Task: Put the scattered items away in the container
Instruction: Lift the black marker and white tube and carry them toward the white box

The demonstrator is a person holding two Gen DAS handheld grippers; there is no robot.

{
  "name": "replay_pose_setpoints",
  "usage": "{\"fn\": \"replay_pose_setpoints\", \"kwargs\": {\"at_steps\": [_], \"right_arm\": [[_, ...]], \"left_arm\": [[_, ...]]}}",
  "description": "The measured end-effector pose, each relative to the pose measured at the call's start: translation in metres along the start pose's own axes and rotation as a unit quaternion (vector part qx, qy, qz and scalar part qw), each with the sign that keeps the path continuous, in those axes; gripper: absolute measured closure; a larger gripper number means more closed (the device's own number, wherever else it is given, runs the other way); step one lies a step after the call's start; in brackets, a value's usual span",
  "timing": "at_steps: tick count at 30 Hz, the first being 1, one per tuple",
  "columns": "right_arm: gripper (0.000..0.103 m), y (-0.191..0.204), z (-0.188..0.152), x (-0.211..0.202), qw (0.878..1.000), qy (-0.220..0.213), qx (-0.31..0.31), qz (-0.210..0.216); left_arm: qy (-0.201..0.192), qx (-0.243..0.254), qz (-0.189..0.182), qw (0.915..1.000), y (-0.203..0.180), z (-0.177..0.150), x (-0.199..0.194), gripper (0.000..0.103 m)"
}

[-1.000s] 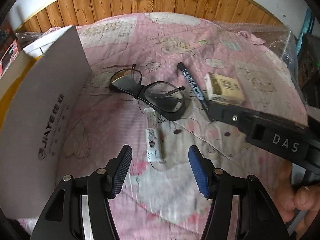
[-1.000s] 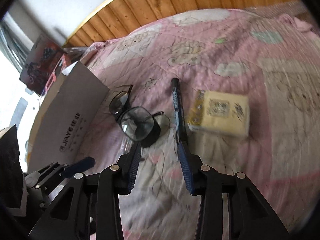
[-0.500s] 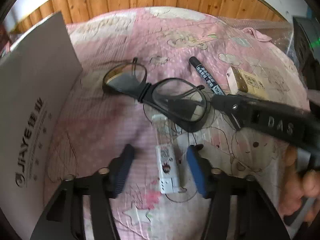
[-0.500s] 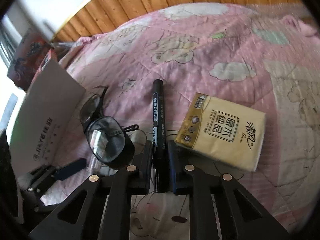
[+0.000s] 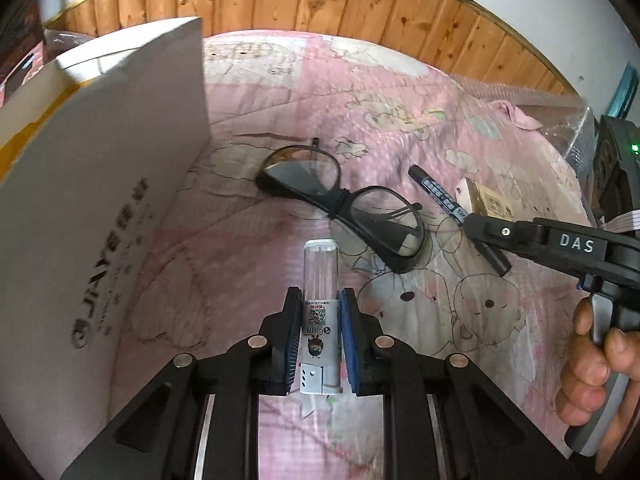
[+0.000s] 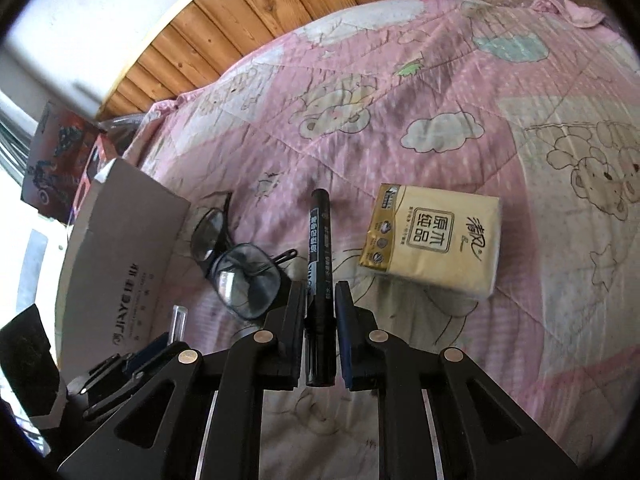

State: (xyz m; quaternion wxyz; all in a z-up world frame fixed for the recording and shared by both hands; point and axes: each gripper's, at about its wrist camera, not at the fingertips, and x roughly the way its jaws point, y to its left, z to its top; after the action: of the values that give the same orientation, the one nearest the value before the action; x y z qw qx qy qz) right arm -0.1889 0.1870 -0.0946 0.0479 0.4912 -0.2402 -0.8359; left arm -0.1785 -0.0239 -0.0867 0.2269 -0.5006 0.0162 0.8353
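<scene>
Left wrist view: the left claw (image 5: pixel 320 332) is closed on a small clear tube with a printed label (image 5: pixel 321 312), gripped at its labelled lower half, clear end pointing forward. Whether the tube has left the bed cover cannot be told for certain.

Right wrist view: the right claw (image 6: pixel 320 312) is closed on a black marker (image 6: pixel 319 280) near its rear end; the rest of the marker lies forward along the pink bed cover (image 6: pixel 440 92). A person's hand (image 5: pixel 596 376) on the right claw's handle shows at the right edge of the left view.

The container, a white cardboard box (image 5: pixel 100 216), stands at the left side of the bed, its printed wall facing the items. Its inside is not visible, so what it already holds cannot be stated.

Still loose on the bed: black-framed glasses (image 5: pixel 344 204), lying between the box and the marker, just ahead of the tube; and a yellow tissue pack (image 6: pixel 436 240), just beside the marker on its right, well apart from the box.

Assessment: the task appears to be at an early stage. Two items are gripped but neither is in the box; two more are untouched. Remaining work, as judged: carry tube and marker to the box, release, then collect the glasses and tissue pack.
</scene>
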Motion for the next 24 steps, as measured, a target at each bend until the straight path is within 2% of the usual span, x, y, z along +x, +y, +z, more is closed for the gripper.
{"fn": "replay_pose_setpoints", "kwargs": {"at_steps": [4, 8, 11, 12, 13, 14, 15, 24], "right_arm": [[0.088, 0.002, -0.012, -0.004, 1.000, 0.018, -0.002, -0.015], [0.087, 0.001, -0.034, -0.008, 0.998, 0.053, -0.014, -0.031], [0.081, 0.009, -0.035, -0.003, 0.997, 0.055, -0.045, -0.043], [0.073, 0.011, -0.031, 0.003, 0.996, 0.049, -0.056, -0.051], [0.071, 0.013, -0.027, 0.011, 0.995, 0.042, -0.067, -0.062], [0.078, 0.012, -0.025, 0.020, 0.994, 0.046, -0.076, -0.065], [0.089, 0.010, -0.024, 0.028, 0.994, 0.050, -0.080, -0.063], [0.090, 0.010, -0.042, -0.005, 0.998, 0.036, -0.047, -0.033]], "left_arm": [[0.000, -0.002, 0.005, 1.0000, 0.003, -0.005, -0.012, 0.083], [0.001, -0.008, 0.001, 1.0000, 0.004, -0.013, -0.022, 0.083], [0.005, -0.006, -0.005, 1.0000, 0.002, -0.021, -0.028, 0.083], [0.007, -0.005, -0.005, 1.0000, 0.001, -0.023, -0.029, 0.083], [0.010, -0.004, -0.005, 0.9999, 0.000, -0.025, -0.029, 0.083], [0.012, -0.004, -0.004, 0.9999, 0.000, -0.026, -0.029, 0.083], [0.013, -0.004, -0.002, 0.9999, -0.001, -0.027, -0.030, 0.083], [-0.003, 0.009, -0.002, 1.0000, -0.007, -0.030, -0.060, 0.083]]}}
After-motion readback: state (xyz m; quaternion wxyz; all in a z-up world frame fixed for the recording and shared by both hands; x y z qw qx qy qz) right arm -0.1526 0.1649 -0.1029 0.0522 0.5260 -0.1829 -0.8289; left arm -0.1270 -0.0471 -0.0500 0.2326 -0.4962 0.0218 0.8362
